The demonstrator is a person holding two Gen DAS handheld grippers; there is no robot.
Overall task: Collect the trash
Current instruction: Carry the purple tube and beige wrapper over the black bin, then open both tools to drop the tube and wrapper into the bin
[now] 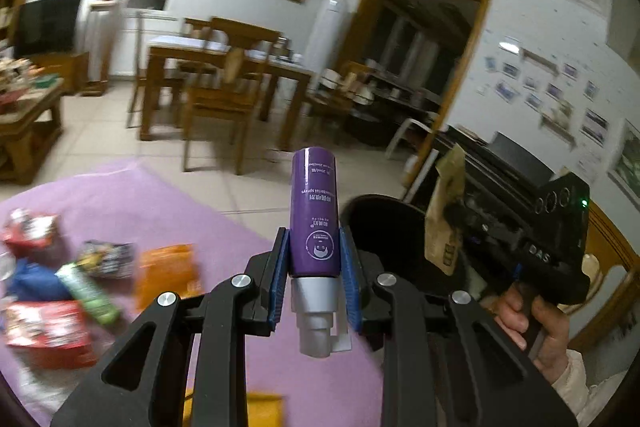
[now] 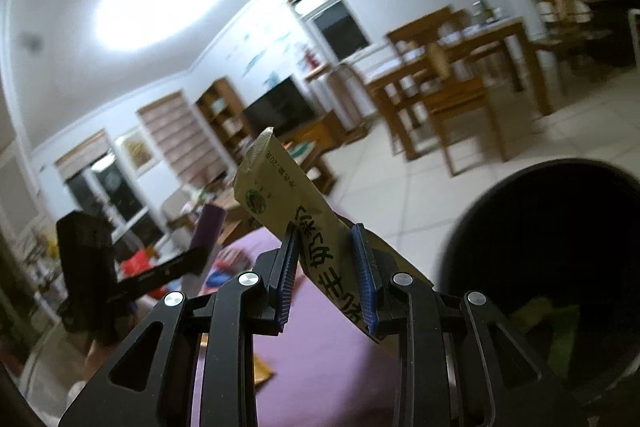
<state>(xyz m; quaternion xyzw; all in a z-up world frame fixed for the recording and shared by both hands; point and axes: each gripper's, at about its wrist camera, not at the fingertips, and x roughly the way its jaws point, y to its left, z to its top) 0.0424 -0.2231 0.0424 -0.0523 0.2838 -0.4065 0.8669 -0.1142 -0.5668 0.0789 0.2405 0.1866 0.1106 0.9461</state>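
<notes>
Left hand-held gripper (image 1: 314, 279) clamped on a purple spray bottle (image 1: 314, 211), blue pads pressing both sides of the lower body, grey nozzle end pointing back toward the camera, bottle upright in the air above the purple mat (image 1: 168, 203). Right hand-held gripper (image 2: 329, 275) closed on a tan sachet (image 2: 288, 195), held tilted, top leaning left, its lower end poking out past the right pad. In the left wrist view the right hand-held gripper and sachet (image 1: 446, 215) sit just beside the black bin (image 1: 384, 227), near its right rim. In the right wrist view the bin (image 2: 552, 227) is at the right, opening facing the camera, green scraps (image 2: 560, 331) inside at the bottom. More trash on the mat's left part: red packets (image 1: 44, 331), green tube (image 1: 88, 293), dark packet (image 1: 106, 259), orange pack (image 1: 168, 277), blue item (image 1: 34, 283), all blurred. Yellow piece (image 1: 256, 407) at the mat's near edge. Dining table (image 1: 224, 67) and chairs behind on the tile floor.
</notes>
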